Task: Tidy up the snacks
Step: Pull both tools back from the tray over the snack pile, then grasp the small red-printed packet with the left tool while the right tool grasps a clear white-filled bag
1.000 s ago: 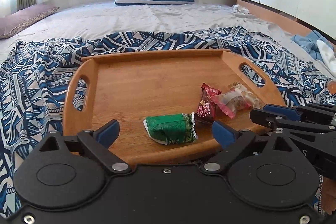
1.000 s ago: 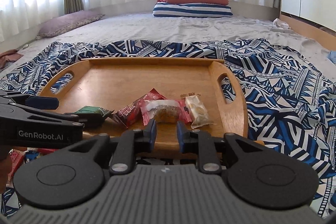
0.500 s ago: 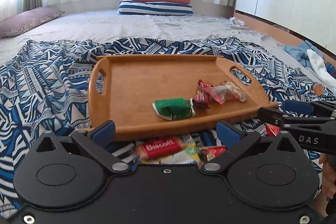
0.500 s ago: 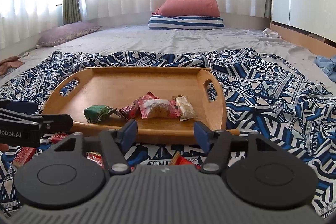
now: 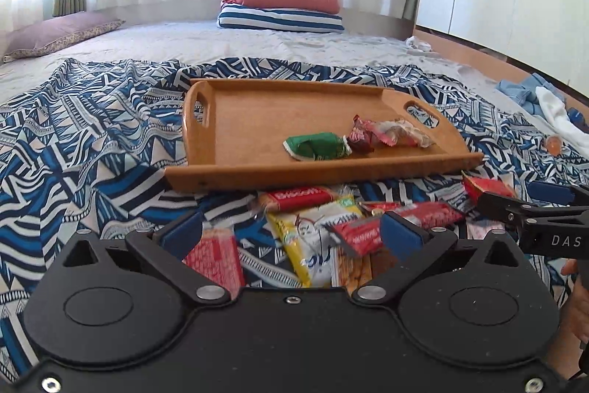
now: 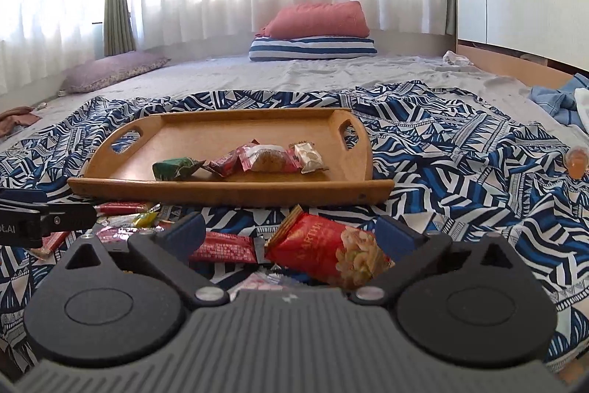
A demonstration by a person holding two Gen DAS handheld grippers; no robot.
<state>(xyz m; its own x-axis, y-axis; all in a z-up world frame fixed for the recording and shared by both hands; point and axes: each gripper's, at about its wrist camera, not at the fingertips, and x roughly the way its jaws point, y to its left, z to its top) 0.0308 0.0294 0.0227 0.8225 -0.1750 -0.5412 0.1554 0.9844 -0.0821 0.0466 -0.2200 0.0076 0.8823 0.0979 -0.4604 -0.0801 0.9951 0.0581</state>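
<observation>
My left gripper [image 5: 291, 234] has its jaws wide apart, gripping nothing; below and between them lie a yellow packet [image 5: 313, 238] and a red Biscoff bar [image 5: 298, 197] on the patterned blanket [image 5: 92, 142]. My right gripper [image 6: 291, 232] is spread just as wide, with a red nut pouch [image 6: 327, 251] between its jaws. Beyond both pairs of jaws sits the wooden tray [image 6: 228, 188], holding a green packet [image 5: 317, 145] and three more wrapped snacks [image 6: 265, 159].
</observation>
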